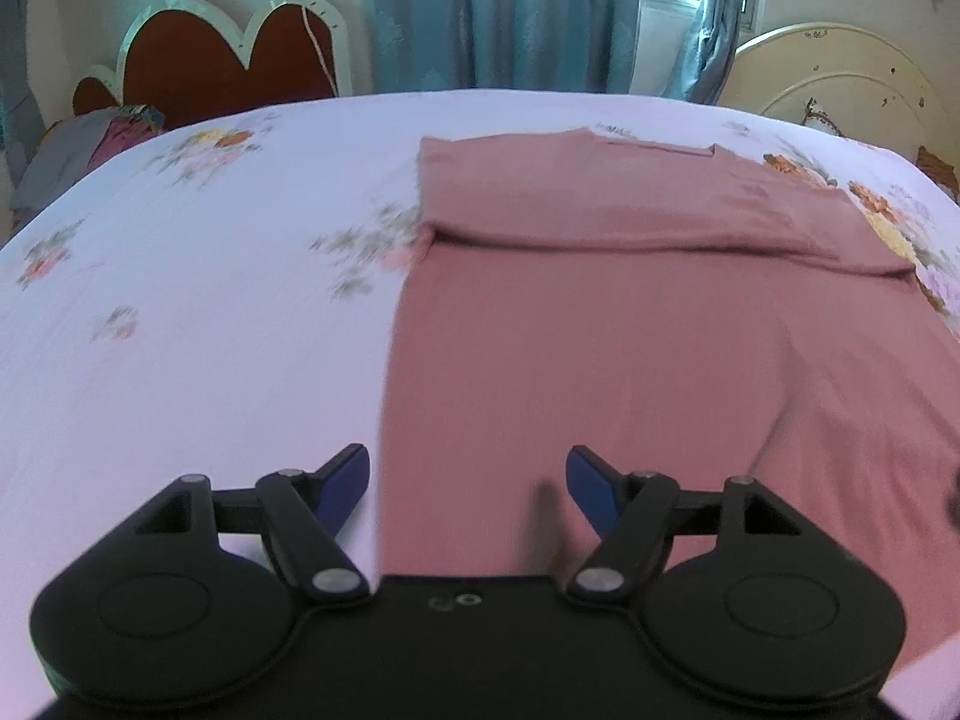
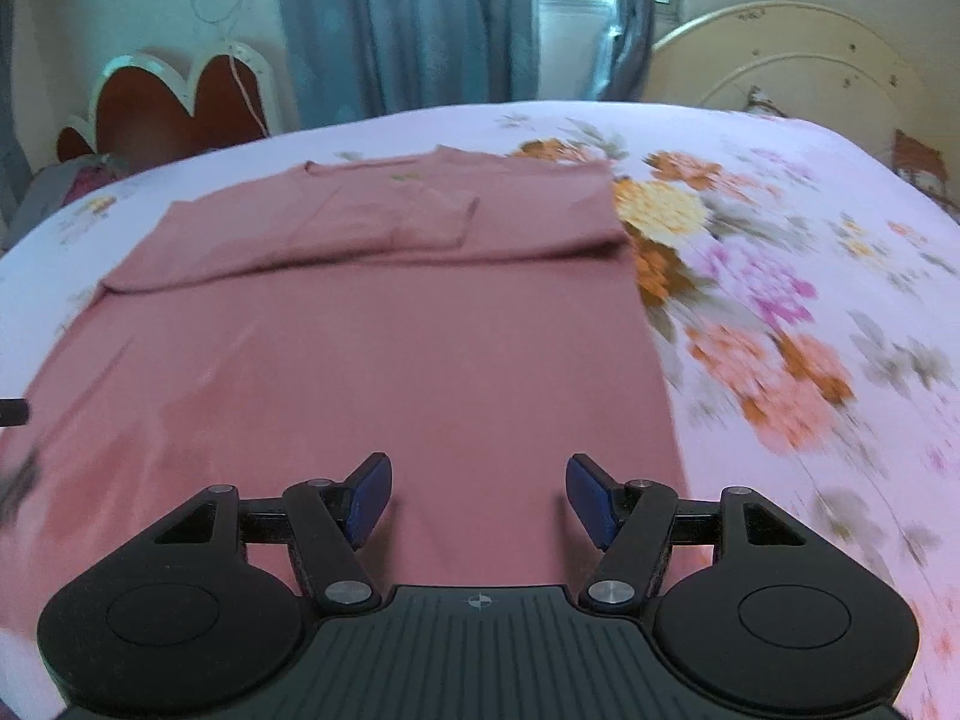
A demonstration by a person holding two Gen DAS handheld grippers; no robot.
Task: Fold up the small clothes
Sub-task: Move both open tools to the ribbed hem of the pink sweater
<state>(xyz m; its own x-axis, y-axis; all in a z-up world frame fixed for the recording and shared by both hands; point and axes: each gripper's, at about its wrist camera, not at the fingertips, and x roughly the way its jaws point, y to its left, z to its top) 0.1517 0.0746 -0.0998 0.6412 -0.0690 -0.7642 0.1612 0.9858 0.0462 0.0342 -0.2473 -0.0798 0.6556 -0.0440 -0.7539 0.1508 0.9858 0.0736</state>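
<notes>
Left gripper (image 1: 468,483): blue-padded fingers (image 1: 342,489) stand wide apart, nothing between them, poised above the near left edge of the pink garment (image 1: 600,360). Nothing held.

Right gripper (image 2: 479,495): fingers (image 2: 591,501) likewise spread wide and empty, above the garment's near right portion. No cloth touches either pair of pads as far as either view shows.

Garment location: lying flat on the bed sheet (image 1: 198,312), roughly mid-bed, long axis running away from the cameras.

Progress, judged from how it lies: the far part is already doubled over, forming a straight crosswise fold edge (image 1: 660,249) with a soft rounded lip. Sides look tucked inward, since the outline is a neat narrow rectangle; a smaller folded panel, possibly a sleeve, shows on top in the right view. The near length remains single-layer and unfolded. Estimate: about halfway. Remaining: bring the near end up over the fold, perhaps once more, then smooth.

Materials: garment is a matte, dusty-pink knit, thin and limp, few wrinkles. Sheet is pale lilac cotton-like cloth with printed flowers (image 2: 774,384) in orange, yellow and purple. Beyond: cream rounded headboard (image 1: 840,78), teal curtains (image 1: 498,12).
</notes>
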